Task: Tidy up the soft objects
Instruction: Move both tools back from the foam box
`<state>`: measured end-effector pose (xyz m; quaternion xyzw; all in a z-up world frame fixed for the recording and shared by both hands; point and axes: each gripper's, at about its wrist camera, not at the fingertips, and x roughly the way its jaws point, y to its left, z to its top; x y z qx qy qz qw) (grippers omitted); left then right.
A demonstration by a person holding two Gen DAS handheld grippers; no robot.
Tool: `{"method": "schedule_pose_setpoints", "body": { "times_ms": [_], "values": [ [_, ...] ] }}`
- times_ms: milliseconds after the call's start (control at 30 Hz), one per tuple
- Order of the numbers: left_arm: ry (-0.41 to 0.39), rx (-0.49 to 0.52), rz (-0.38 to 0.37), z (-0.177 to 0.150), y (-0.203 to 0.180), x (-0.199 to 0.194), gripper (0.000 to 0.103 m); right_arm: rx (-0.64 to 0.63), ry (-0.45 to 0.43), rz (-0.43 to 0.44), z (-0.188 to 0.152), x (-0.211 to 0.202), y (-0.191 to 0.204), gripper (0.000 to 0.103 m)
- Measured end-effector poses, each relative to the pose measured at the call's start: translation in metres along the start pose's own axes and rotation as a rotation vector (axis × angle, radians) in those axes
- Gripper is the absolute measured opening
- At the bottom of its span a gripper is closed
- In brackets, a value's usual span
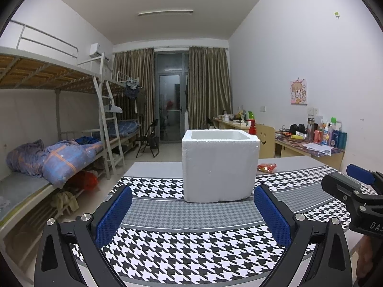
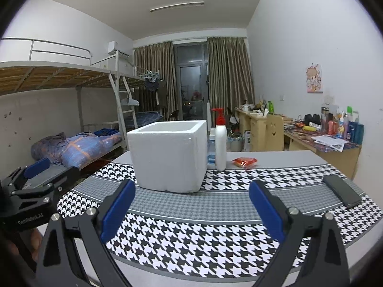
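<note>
Left wrist view. Left gripper [image 1: 192,211]: jaws spread wide, blue pads bare, nothing held, poised over the houndstooth cloth [image 1: 186,258] on the table. White foam box [image 1: 220,165]: upright on the cloth straight ahead, top open, interior mostly hidden from this height. Red packet [image 1: 267,167]: lying on the grey table just behind the box's right side, apart from it. Right gripper [image 1: 352,189]: partly visible at the right edge.

Right wrist view. Right gripper [image 2: 191,205]: jaws wide apart, empty, low over the cloth [image 2: 191,246]. Foam box [image 2: 168,156]: ahead and slightly left. White pump bottle [image 2: 220,143] with red head: standing just beside the box's right wall, a smaller clear bottle [image 2: 211,148] between them. Red packet [image 2: 244,162]: right of the bottles, untouched. Dark phone [image 2: 341,190]: flat on the cloth, far right. Left gripper [image 2: 36,179]: partly seen at left edge.

Progress, as judged: not begun. Packet, the likeliest soft item, lies outside the box; pick-up and placement remain.
</note>
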<state>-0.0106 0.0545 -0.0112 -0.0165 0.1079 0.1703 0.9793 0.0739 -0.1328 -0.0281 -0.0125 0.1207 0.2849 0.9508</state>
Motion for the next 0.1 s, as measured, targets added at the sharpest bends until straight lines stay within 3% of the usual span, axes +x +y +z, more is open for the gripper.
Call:
{"method": "schedule_pose_setpoints", "body": {
  "times_ms": [100],
  "values": [
    [-0.006, 0.007, -0.001, -0.0008, -0.0016, -0.0009, 0.102, 0.001, 0.004, 0.003, -0.0007, 0.0006, 0.0002, 0.098]
  ]
}}
